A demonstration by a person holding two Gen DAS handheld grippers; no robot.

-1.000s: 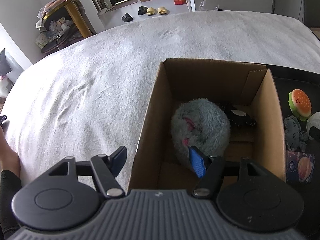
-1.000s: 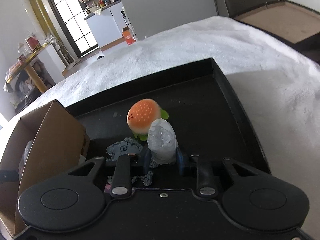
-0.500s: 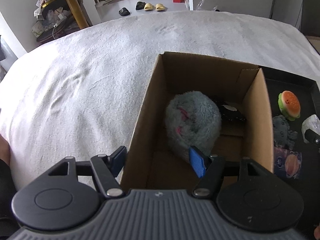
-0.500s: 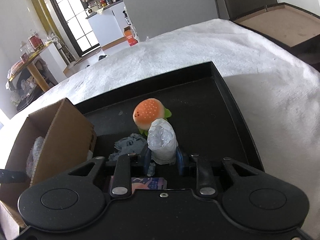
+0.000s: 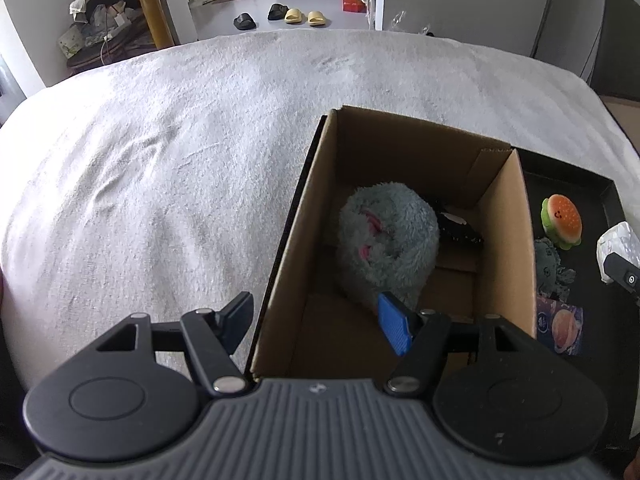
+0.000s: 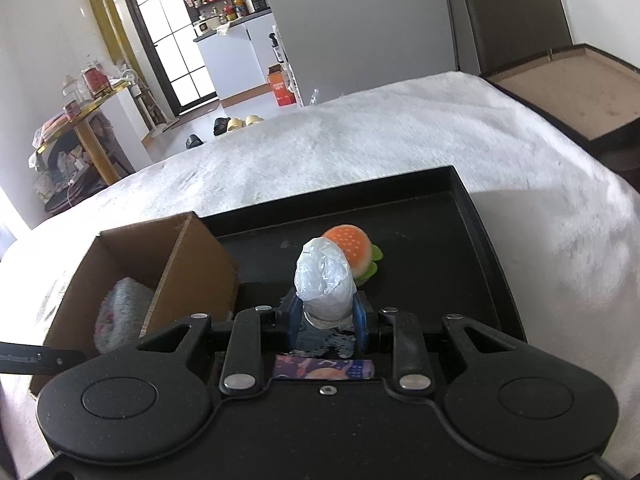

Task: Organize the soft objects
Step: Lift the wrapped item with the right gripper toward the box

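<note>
A brown cardboard box (image 5: 508,240) stands on the white bed with a fluffy grey plush (image 5: 384,240) and a black item (image 5: 460,230) inside. My left gripper (image 5: 320,320) is open and empty, straddling the box's near left wall. My right gripper (image 6: 326,316) is shut on a white plastic-wrapped soft object (image 6: 324,280), held above the black tray (image 6: 472,216). The object also shows in the left wrist view (image 5: 618,246). On the tray lie a burger plush (image 5: 560,220), a grey plush (image 5: 554,266) and a printed packet (image 5: 560,324).
The box (image 6: 192,264) sits against the tray's left side. The white bed cover (image 5: 160,168) spreads left and behind. A table with clutter (image 5: 116,8) and slippers (image 5: 280,14) are on the floor beyond. A dark open chest (image 6: 576,92) stands at the right.
My right gripper has lifted the white wrapped object higher above the tray. My left gripper has drawn back and up from the box, still open.
</note>
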